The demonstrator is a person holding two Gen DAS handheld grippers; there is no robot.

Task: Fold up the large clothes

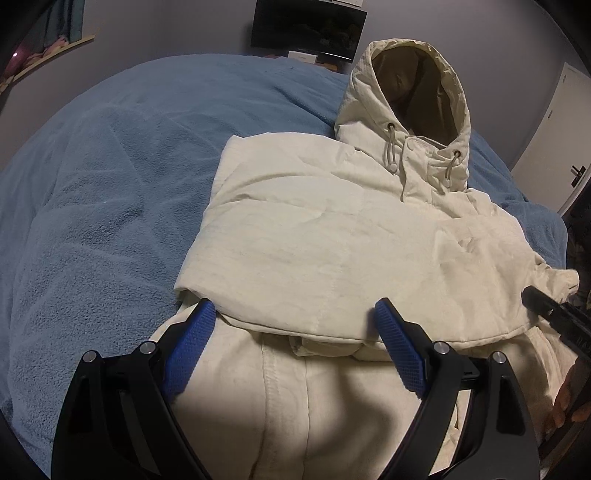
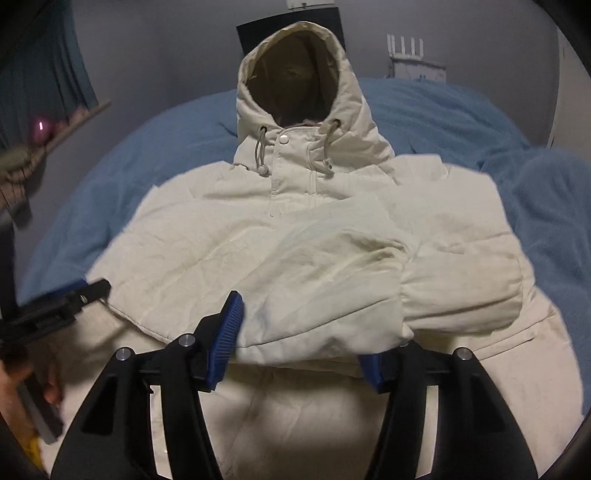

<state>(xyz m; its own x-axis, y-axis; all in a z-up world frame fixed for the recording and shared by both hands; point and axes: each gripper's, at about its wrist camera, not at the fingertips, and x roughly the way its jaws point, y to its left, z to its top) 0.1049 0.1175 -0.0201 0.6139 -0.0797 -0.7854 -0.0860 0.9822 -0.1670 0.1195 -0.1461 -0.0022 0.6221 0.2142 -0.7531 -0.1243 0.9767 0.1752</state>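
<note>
A cream hooded jacket (image 1: pixel 332 240) lies face up on a blue blanket (image 1: pixel 110 166), hood (image 1: pixel 417 85) at the far end. A sleeve is folded across the chest. My left gripper (image 1: pixel 295 317) hangs open over the jacket's lower part, pads apart at the folded sleeve's near edge, holding nothing. In the right wrist view the jacket (image 2: pixel 221 240) fills the middle. My right gripper (image 2: pixel 303 347) stands open around the folded sleeve's cuff (image 2: pixel 332 314). The left pad (image 2: pixel 229 332) sits at the cuff's edge, and the cuff drapes over the right finger, mostly hiding it.
The blanket (image 2: pixel 535 221) bunches up to the right of the jacket. A dark screen (image 1: pixel 308 26) stands behind the bed, with a white door (image 1: pixel 554 147) at right and a wall shelf (image 1: pixel 48 55) at left. A person's hand (image 1: pixel 565 402) shows at the right edge.
</note>
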